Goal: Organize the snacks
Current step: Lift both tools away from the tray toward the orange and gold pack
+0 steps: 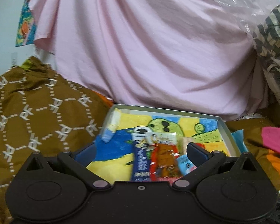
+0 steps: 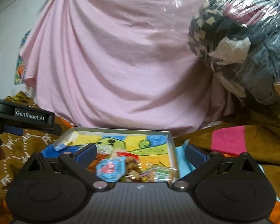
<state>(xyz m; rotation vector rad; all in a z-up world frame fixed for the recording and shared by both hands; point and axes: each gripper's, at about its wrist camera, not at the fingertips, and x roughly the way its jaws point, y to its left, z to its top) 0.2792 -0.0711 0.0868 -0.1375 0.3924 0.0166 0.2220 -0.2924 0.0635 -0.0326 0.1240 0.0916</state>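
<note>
Both my tools, left tool [image 1: 140, 149] and right tool [image 2: 141, 154], gape wide and empty. Just ahead of them, the snack packets [image 1: 158, 158] crowd one end of the shallow grey cardboard tray [image 1: 225, 126] with its crayon-bright lining. On soft bedding, a clumsy nudge could tip that tray.

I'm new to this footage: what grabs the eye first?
A big pink sheet drapes across the whole background. Below it, a shallow box with a bright cartoon-drawn floor holds several snack packets, lying on a brown patterned cloth. A clear bag of clothes bulges at upper right.
</note>
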